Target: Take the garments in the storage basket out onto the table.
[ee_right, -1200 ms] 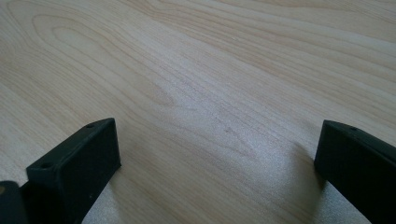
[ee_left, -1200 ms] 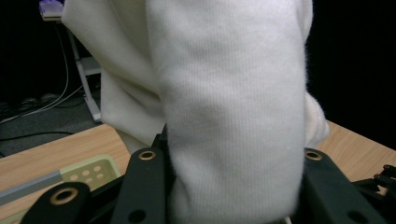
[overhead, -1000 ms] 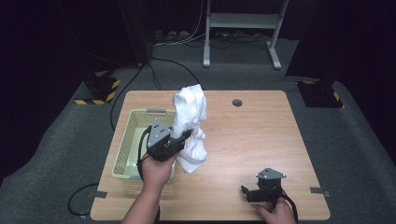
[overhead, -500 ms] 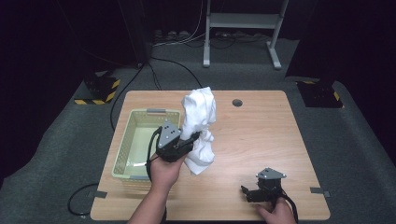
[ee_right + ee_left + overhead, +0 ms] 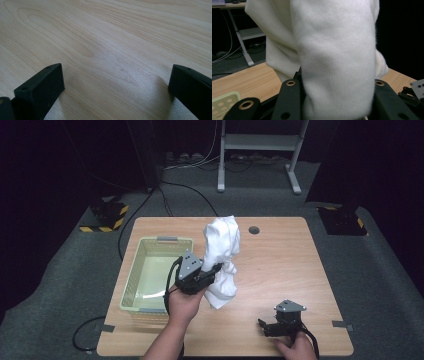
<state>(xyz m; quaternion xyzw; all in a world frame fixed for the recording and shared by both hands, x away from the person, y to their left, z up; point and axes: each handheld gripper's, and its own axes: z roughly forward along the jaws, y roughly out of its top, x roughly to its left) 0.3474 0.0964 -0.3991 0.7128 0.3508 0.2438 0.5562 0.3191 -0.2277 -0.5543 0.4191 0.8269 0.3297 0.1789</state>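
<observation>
Left tongs: your left tongs (image 5: 212,272) clamp a bunched white cloth (image 5: 221,255) between both jaws; in the left gripper view the fabric (image 5: 332,57) packs the gap from jaw to jaw.
Cloth: it rises above your left tongs as a tall crumpled column and hangs below them; the lower folds look to touch the tabletop (image 5: 280,260), though you cannot tell for sure.
Basket: a pale green basket (image 5: 131,285) sits just beside your left tongs, on the side away from the cloth.
Right tongs: your right tongs (image 5: 264,326) rest low near the tabletop's near edge, well apart from the cloth; jaws stand wide over bare wood (image 5: 110,50), holding nothing.
</observation>
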